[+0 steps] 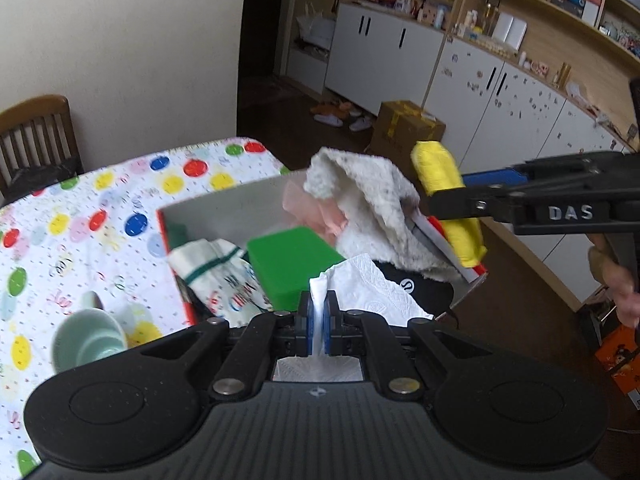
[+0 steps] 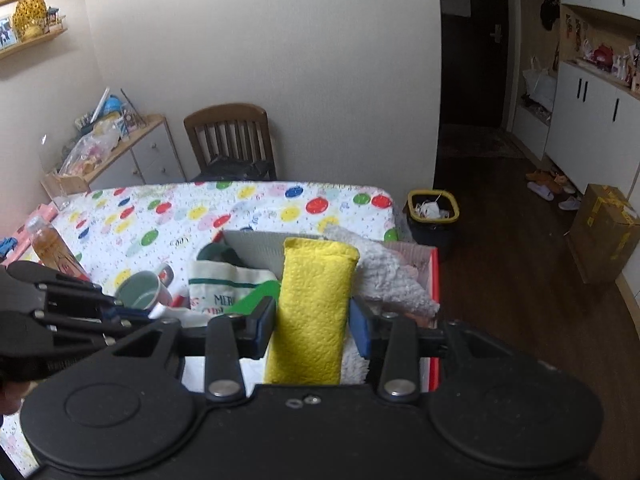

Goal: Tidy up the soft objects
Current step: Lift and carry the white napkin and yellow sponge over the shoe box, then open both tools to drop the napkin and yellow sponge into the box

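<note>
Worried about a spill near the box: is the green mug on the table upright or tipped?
Tipped. The mug lies on its side on the dotted tablecloth, mouth facing the camera. Nothing spilled shows.

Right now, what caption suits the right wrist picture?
Right gripper holds a yellow sponge over a box of soft things on a dotted tablecloth.

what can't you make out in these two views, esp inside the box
- Box floor: hidden in both views by the green block, printed cloth and fluffy white towel.
- Black item, left wrist view: mostly under the paper towel.
- Yellow sponge, right wrist view: lower end behind the right gripper.
</note>
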`<state>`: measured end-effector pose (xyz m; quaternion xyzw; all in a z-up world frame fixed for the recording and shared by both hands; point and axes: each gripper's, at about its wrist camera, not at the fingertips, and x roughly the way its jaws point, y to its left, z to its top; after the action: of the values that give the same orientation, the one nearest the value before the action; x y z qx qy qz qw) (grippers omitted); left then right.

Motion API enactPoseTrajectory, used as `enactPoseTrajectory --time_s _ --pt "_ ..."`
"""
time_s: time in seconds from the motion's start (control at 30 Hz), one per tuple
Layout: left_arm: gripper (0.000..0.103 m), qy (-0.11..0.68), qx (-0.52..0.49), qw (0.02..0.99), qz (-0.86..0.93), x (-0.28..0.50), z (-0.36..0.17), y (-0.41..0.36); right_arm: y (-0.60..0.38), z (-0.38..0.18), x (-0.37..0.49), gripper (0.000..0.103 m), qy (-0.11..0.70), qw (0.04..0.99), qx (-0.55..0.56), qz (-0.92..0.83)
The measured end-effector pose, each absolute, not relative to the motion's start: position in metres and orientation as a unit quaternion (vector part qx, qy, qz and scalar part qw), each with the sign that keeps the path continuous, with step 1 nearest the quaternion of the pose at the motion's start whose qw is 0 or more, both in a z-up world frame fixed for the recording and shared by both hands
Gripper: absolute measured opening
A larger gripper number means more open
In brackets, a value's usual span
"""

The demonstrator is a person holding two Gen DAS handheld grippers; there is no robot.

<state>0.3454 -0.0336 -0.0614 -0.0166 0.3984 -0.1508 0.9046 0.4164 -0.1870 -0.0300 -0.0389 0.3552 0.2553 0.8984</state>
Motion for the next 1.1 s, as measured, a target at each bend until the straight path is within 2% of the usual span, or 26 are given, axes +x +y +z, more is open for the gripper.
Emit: enactPoseTrajectory --time_s 0.7,1.1 --pt "0.005 0.43 -0.014 0.895 -0.119 0.387 -0.098 -0.046 -0.161 -0.105 0.496 0.038 0.44 0.861 -0.037 0.253" --pt "0.005 0.448 -0.028 0.886 -0.114 0.391 -0.108 -0.042 -0.159 -0.114 0.498 0.039 0.458 0.851 -0.041 0.255"
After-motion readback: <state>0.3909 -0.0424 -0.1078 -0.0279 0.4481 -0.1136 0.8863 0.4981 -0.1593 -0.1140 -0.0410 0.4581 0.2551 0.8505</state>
